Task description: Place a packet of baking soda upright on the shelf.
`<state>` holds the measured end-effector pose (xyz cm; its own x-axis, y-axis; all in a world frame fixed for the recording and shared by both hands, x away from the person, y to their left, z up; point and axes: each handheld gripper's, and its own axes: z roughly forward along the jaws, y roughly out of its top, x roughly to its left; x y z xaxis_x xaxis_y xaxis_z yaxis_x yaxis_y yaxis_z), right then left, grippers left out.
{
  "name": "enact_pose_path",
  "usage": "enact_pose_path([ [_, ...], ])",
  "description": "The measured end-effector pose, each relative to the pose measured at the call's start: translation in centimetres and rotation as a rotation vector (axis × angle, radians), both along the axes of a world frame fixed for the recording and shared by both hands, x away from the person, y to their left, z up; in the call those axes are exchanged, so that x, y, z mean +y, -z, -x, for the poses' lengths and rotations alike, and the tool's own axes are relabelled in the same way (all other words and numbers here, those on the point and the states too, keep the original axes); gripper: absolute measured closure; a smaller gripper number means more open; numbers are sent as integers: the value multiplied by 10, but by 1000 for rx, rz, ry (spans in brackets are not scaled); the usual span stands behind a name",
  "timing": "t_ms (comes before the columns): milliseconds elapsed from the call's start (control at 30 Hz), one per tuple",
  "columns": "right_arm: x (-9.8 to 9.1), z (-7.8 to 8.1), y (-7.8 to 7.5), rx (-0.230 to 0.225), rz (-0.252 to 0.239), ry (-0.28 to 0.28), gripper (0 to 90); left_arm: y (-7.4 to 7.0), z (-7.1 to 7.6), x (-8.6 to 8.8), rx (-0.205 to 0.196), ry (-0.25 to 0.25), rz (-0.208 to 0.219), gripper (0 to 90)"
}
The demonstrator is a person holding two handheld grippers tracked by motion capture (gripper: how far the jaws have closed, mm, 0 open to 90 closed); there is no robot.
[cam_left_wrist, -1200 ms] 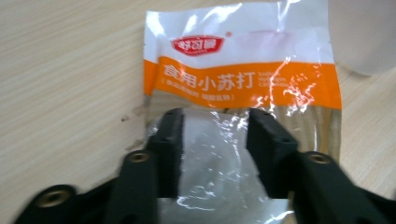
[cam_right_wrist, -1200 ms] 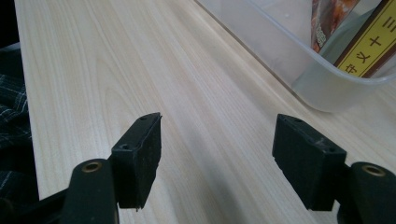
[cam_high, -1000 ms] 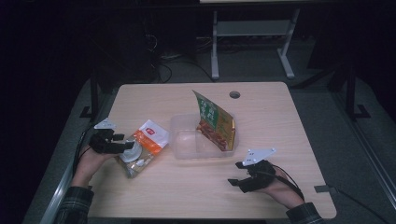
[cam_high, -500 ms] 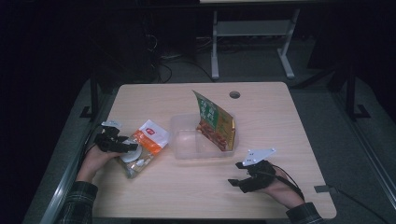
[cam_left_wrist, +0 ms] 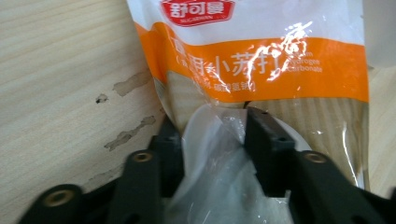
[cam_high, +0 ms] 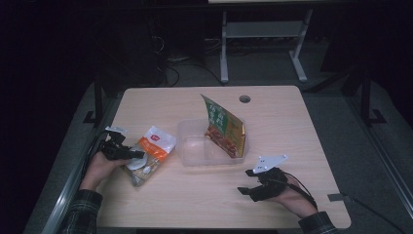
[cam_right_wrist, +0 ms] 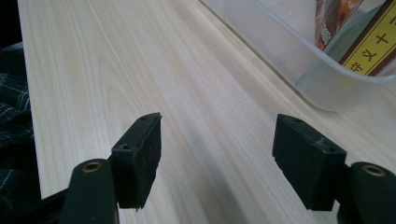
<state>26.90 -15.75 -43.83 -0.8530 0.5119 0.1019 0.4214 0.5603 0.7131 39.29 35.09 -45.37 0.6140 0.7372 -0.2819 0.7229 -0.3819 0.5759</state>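
the left gripper (cam_left_wrist: 212, 135), its jaws just closed in, clenches the clear lower end of the orange-and-white pouch (cam_left_wrist: 261, 60) lying on the table (cam_high: 292, 122) beside the clear tub (cam_high: 195, 151), while the right gripper (cam_right_wrist: 217, 154) rests released near the tub.

Field notes from my station: left gripper (cam_high: 127, 155) is black, with a small pale plate on top and a dark cable trailing off. Right gripper (cam_high: 254, 187) is black too, carrying a pale three-cornered plate. I see brass-ringed screw holes low on each jaw. Both sleeves are dark plaid.
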Motion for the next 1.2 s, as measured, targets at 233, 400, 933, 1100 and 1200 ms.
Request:
enact_pose_path([
  [233, 0, 0, 0, 0, 0, -2, 325, -3, 2, -1, 7, 8, -7, 776],
  [400, -1, 0, 0, 2, 0, -1, 326, -5, 4, -2, 7, 9, -6, 853],
  [933, -1, 0, -1, 3, -3, 4, 319, -31, 27, 6, -102, -25, 77, 894],
  [1100, -2, -1, -1, 1, -7, 8, 316, -39, 33, 7, -135, -23, 86, 895],
  [1200, -2, -1, -1, 2, -8, 8, 315, -44, 37, 9, -155, -29, 102, 895],
])
